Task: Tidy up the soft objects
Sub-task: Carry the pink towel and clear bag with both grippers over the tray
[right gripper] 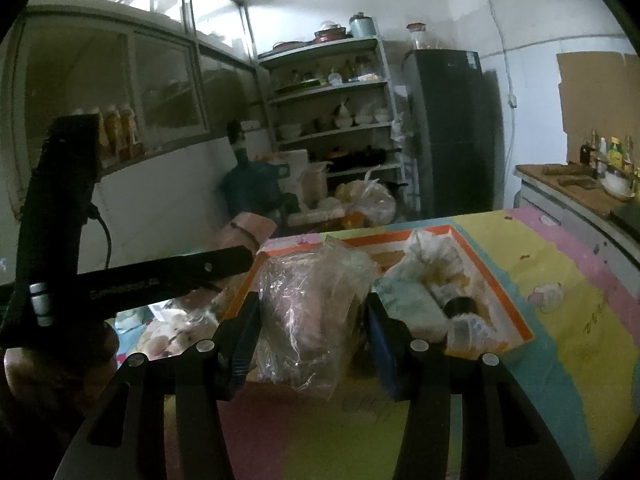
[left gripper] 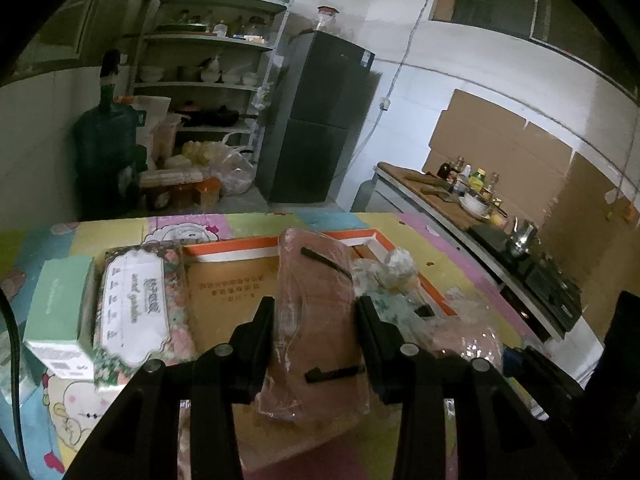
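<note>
The pink wrapped bundle (left gripper: 316, 320) is clamped between the fingers (left gripper: 260, 332) of the left gripper (left gripper: 314, 344), above the cardboard floor of the orange-rimmed box (left gripper: 236, 246). A second soft thing, the clear-wrapped pink package (right gripper: 308, 320), is pressed between the fingers (right gripper: 244, 336) of the right gripper (right gripper: 312, 340) at the near edge of the same box.

Only in the left wrist view are seen the floral tissue pack (left gripper: 136, 308) and the mint green box (left gripper: 60, 312), which lie side by side just left of the orange-rimmed box. Only in the right wrist view is the left gripper seen from outside, as a dark bar crossing the left side, with the pink bundle sticking out behind it. The white crumpled soft items (right gripper: 432, 280) in the right part of the box are shown more clearly there.

The things are carried by a counter covered with a pastel cartoon mat (right gripper: 560, 320). Behind it are seen a metal shelf rack (left gripper: 216, 60) with dishes, a dark fridge (left gripper: 316, 120) and a blue water jug (left gripper: 104, 148). A stove and bottles stand on the side worktop (left gripper: 460, 200) to the right.

The left half of the box floor is bare cardboard. A wide strip of mat lies open to the right of the box, up to the edge of the counter.
</note>
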The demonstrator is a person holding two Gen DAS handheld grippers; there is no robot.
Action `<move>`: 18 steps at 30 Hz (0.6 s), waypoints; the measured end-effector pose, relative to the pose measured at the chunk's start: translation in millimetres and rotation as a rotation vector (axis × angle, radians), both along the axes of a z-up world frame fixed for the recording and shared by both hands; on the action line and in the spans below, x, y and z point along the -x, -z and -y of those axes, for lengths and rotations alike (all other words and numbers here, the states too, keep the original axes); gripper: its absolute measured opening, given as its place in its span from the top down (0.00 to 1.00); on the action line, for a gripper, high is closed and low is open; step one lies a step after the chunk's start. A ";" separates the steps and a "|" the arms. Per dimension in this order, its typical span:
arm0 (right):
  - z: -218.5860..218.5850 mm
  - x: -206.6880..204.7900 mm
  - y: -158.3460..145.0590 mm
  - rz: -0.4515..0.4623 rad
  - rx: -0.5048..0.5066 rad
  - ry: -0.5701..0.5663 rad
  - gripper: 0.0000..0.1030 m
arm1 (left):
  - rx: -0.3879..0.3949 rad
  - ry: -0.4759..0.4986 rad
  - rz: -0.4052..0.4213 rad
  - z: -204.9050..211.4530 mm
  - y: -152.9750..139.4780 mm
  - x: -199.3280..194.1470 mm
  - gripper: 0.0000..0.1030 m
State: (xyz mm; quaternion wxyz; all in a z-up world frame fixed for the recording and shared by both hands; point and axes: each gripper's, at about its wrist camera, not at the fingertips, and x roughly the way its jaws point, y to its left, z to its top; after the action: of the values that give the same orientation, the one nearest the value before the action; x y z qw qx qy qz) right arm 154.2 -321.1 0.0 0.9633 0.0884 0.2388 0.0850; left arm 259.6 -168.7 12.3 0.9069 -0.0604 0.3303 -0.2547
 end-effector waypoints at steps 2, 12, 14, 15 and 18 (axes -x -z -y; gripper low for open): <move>2.3 -5.7 0.4 0.002 -0.001 -0.001 0.49 | -0.003 -0.016 -0.007 5.4 1.3 -10.0 0.60; 12.8 -39.8 8.5 -0.002 -0.027 -0.022 0.49 | -0.012 -0.073 -0.056 19.2 17.7 -45.5 0.60; 14.0 -46.0 10.5 -0.008 -0.027 -0.025 0.49 | -0.015 -0.083 -0.066 21.4 21.6 -52.3 0.60; 14.7 -49.5 12.0 -0.014 -0.026 -0.027 0.49 | -0.018 -0.089 -0.069 22.5 23.5 -55.6 0.60; 17.1 -58.6 16.3 -0.033 -0.027 -0.035 0.49 | -0.028 -0.103 -0.080 25.7 28.1 -62.1 0.60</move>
State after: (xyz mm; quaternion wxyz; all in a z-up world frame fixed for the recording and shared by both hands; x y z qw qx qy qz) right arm 212.8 -338.3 -16.3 0.9563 0.0988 0.2552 0.1034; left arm 321.7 -194.5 -15.9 0.9056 -0.0748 0.3663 -0.2005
